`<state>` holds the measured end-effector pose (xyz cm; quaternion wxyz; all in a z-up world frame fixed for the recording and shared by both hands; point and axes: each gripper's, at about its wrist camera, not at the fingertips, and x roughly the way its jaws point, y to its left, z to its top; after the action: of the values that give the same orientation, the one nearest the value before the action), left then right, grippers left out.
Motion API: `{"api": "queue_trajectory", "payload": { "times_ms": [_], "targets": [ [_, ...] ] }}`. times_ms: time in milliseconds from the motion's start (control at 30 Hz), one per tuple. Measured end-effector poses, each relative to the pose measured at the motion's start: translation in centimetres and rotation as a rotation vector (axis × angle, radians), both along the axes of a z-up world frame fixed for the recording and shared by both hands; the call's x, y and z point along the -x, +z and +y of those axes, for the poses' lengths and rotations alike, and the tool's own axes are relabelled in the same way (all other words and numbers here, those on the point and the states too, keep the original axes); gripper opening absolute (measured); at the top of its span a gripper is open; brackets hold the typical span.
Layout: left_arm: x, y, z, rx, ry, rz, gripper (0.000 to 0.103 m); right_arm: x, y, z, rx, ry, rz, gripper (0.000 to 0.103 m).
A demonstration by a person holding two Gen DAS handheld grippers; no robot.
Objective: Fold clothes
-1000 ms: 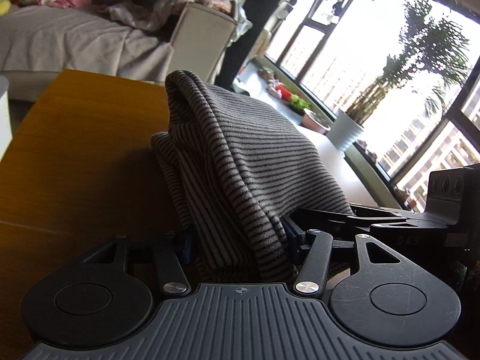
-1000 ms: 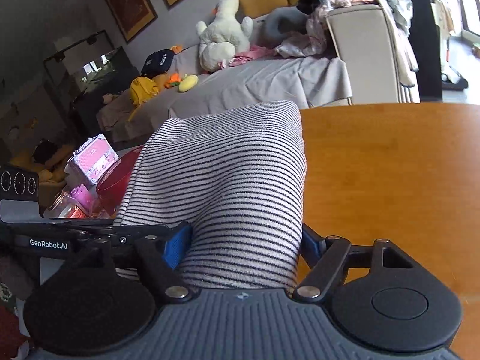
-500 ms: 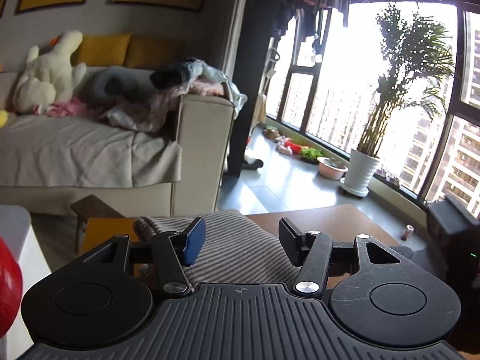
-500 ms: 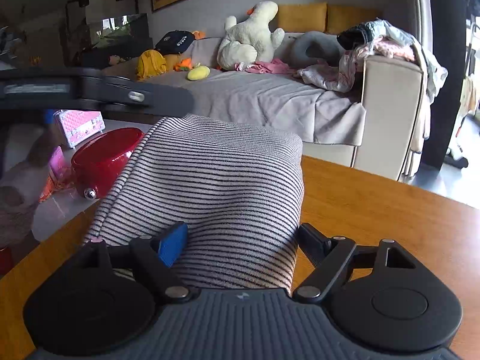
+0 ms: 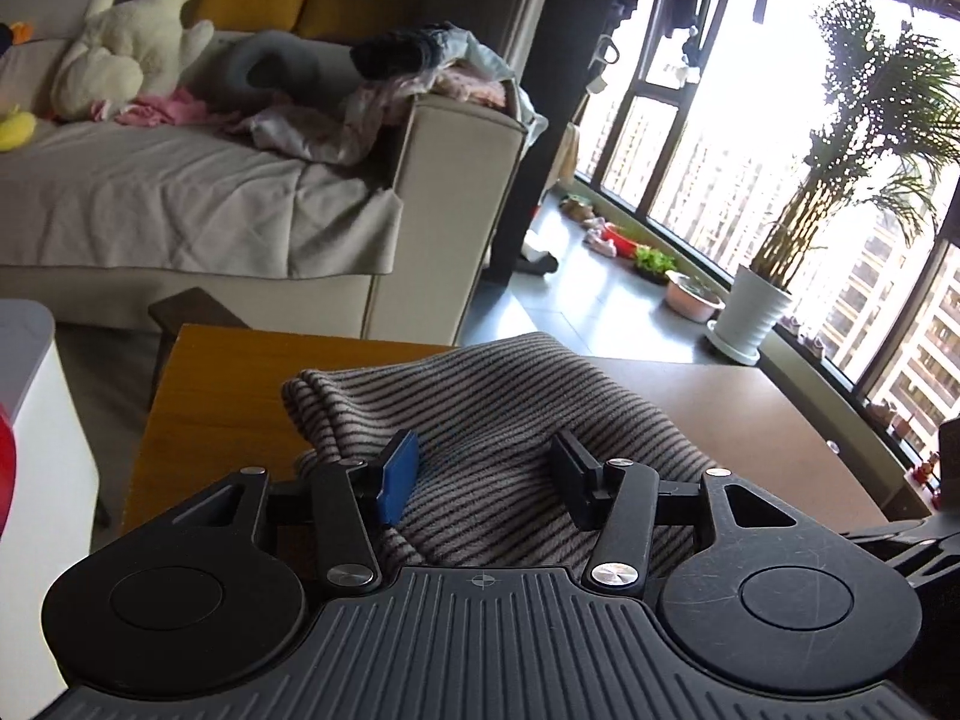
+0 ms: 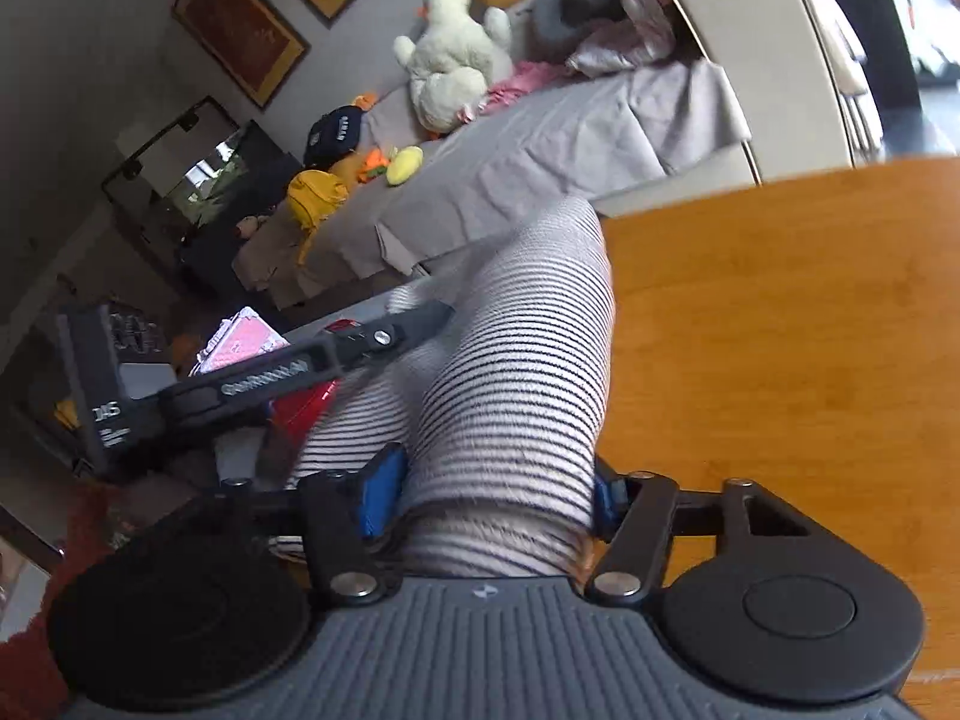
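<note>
Grey knit garment with thin dark stripes point(image 5: 498, 420) lies bunched in soft ribbed folds on the smooth orange-brown wooden table point(image 5: 228, 384), its rounded folded edge turned toward the sofa. The left gripper point(image 5: 486, 474) hovers over it with its jaws spread apart, the blue pad and the black pad standing clear of the cloth between them. In the right wrist view the same striped fabric point(image 6: 522, 372) rises as a thick rolled hump beside the bare tabletop point(image 6: 780, 330), and the right gripper point(image 6: 492, 498) is clamped on it, both blue pads pressed into the knit. A beige fabric sofa point(image 5: 192, 192) beyond the table carries a cream plush duck point(image 5: 126, 42) and a heap of loose clothes point(image 5: 420, 72).
</note>
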<state>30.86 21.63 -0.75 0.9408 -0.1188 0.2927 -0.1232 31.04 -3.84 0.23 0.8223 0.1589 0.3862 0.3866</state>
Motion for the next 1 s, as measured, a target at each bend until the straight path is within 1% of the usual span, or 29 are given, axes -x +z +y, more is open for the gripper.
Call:
{"api": "queue_trajectory", "payload": {
  "times_ms": [33,100,167,200,233,300,367,467,500,533,567,633,700,767,800,867,900,933,967,1000],
  "targets": [
    [-0.1,-0.1,0.2,0.011,0.006,0.002,0.054,0.2,0.8,0.0,0.003,0.001,-0.037,0.051],
    [-0.4,-0.3,0.7,0.034,0.014,0.008,0.054,-0.2,1.7,-0.2,0.053,-0.018,-0.081,0.05],
    [-0.6,-0.6,0.7,0.042,0.002,0.007,0.054,-0.6,1.3,0.2,0.168,-0.04,-0.132,0.051],
    [-0.6,-0.7,0.5,0.038,-0.004,0.003,0.055,-0.2,1.1,0.6,0.224,-0.038,-0.169,0.053],
    [-0.5,-0.7,0.3,0.025,-0.008,-0.004,0.055,0.2,0.9,0.9,0.281,-0.037,-0.206,0.061],
    [-0.4,-0.7,-0.1,0.006,-0.015,-0.014,0.055,2.3,1.5,1.8,0.348,-0.056,-0.33,0.066],
    [-0.5,-0.8,0.2,0.019,-0.017,-0.013,0.055,4.6,2.3,3.0,0.354,-0.02,-0.447,0.066],
    [-0.8,-1.0,0.6,0.039,-0.02,-0.011,0.055,6.5,2.2,5.5,0.36,0.061,-0.528,0.065],
    [-0.7,-1.0,0.6,0.038,-0.019,-0.012,0.055,7.1,1.7,6.7,0.375,0.107,-0.532,0.058],
    [-0.6,-1.0,0.4,0.03,-0.015,-0.014,0.055,7.5,0.8,7.8,0.406,0.137,-0.532,0.055],
    [-0.5,-0.9,0.3,0.021,-0.011,-0.016,0.055,8.2,-0.4,9.0,0.464,0.156,-0.548,0.055],
    [-0.1,-0.5,0.0,-0.003,0.006,-0.025,0.055,9.9,-1.6,10.2,0.544,0.157,-0.666,0.056],
    [1.2,0.6,-0.3,-0.023,0.029,-0.041,0.054,10.0,-1.5,9.9,0.537,0.147,-0.648,0.056],
    [3.1,2.1,-0.3,0.003,0.034,-0.078,0.056,9.7,-1.1,9.4,0.513,0.138,-0.616,0.056],
    [4.0,2.7,-0.3,0.019,0.033,-0.091,0.056,9.6,-0.7,8.8,0.484,0.137,-0.598,0.056],
    [4.9,2.7,-0.5,0.047,0.009,-0.084,0.056,9.2,0.1,7.7,0.424,0.136,-0.562,0.057],
    [4.9,2.2,-0.6,0.042,-0.005,-0.066,0.056,9.0,0.5,7.2,0.395,0.135,-0.544,0.06],
    [4.6,1.6,-0.7,0.025,-0.009,-0.046,0.056,8.8,0.9,6.7,0.365,0.135,-0.525,0.073],
    [4.4,0.9,-0.7,0.01,-0.01,-0.028,0.052,8.6,1.3,6.1,0.335,0.134,-0.507,0.08],
    [4.1,0.3,-0.6,0.004,-0.004,-0.012,0.052,8.2,1.9,4.9,0.277,0.106,-0.475,0.086]
  ]
}}
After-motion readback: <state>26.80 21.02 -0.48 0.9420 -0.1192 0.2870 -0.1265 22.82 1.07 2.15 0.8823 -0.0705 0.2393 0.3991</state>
